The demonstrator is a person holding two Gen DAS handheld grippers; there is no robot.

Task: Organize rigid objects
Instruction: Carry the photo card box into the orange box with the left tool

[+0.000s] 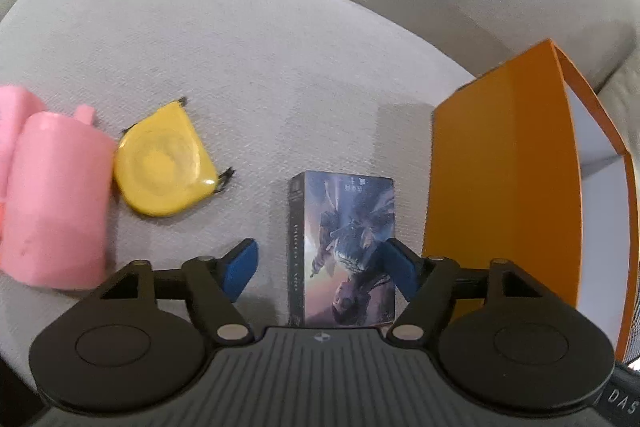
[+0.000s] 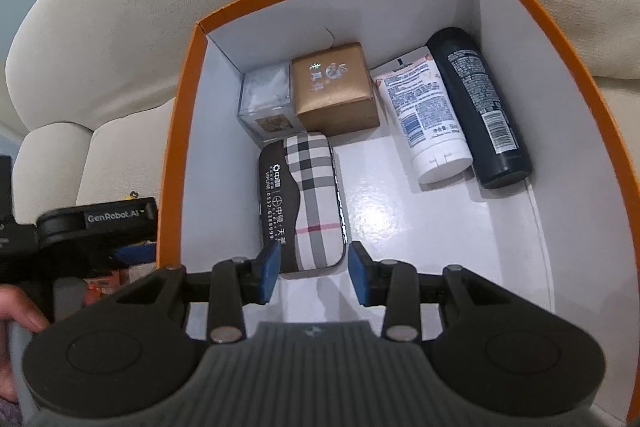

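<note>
A picture-printed card box (image 1: 344,211) stands on the grey sofa cushion (image 1: 248,59), between the blue fingers of my left gripper (image 1: 320,247). The jaws are wide open. The left pad is well clear of the box and the right pad overlaps its edge. My right gripper (image 2: 315,249) hangs inside the orange storage box (image 2: 180,131), partly open, over the near end of a plaid glasses case (image 2: 308,187) lying on the white floor. Its pads do not press the case.
The orange box's outer wall (image 1: 500,167) rises right of the card box. A yellow tape measure (image 1: 164,163) and pink plastic pieces (image 1: 56,203) lie to the left. Inside the orange box are a gold carton (image 2: 332,87), a clear cube (image 2: 264,95), a white tube (image 2: 428,119) and a black can (image 2: 480,107).
</note>
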